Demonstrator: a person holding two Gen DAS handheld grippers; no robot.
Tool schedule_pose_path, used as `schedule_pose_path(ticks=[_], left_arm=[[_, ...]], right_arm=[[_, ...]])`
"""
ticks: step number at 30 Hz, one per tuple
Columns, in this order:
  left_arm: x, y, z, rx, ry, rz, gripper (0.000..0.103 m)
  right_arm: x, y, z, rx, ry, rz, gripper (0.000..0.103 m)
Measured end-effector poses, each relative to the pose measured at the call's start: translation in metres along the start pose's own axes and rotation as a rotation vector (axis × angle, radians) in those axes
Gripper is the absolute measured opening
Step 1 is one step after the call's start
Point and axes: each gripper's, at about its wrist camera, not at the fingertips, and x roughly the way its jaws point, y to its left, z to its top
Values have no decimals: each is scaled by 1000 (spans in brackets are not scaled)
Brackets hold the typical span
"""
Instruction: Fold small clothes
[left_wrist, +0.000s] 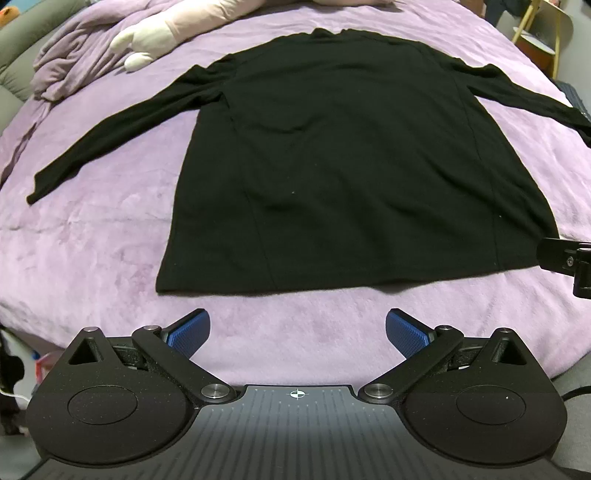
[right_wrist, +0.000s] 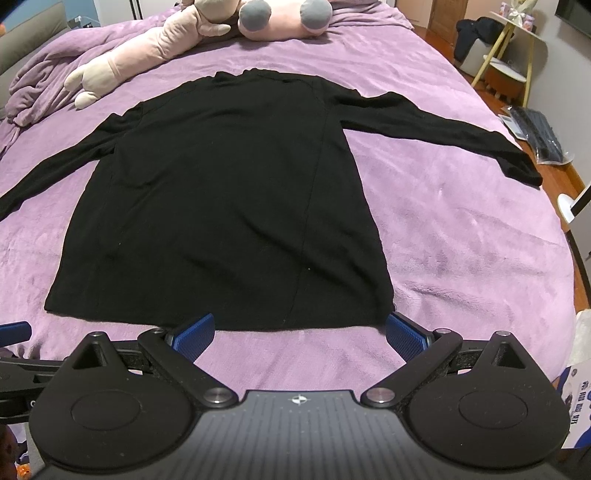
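Note:
A black long-sleeved top (left_wrist: 343, 162) (right_wrist: 225, 195) lies flat on the purple bed cover, hem toward me, both sleeves spread out sideways. My left gripper (left_wrist: 297, 325) hovers open just short of the hem, its blue pads (left_wrist: 190, 330) wide apart with nothing between them. My right gripper (right_wrist: 300, 330) is also open, close to the hem near the top's right bottom corner, its right pad (right_wrist: 404, 334) almost at the corner. Part of the right gripper (left_wrist: 565, 262) shows at the right edge of the left wrist view.
A pink and cream plush toy (right_wrist: 147, 48) lies at the far end of the bed beside a bunched purple blanket (left_wrist: 70, 70). The purple bed cover (right_wrist: 461, 236) extends to the right. A yellow-legged side table (right_wrist: 506, 55) and a keyboard (right_wrist: 539, 136) are beyond the bed's right edge.

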Motion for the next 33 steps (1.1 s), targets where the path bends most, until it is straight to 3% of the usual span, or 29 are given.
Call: schedule_pose_path(ticks=[33], left_arm=[[-5, -1, -1, -4, 5, -15, 103]], right_arm=[[-4, -3, -5, 8, -10, 23, 99]])
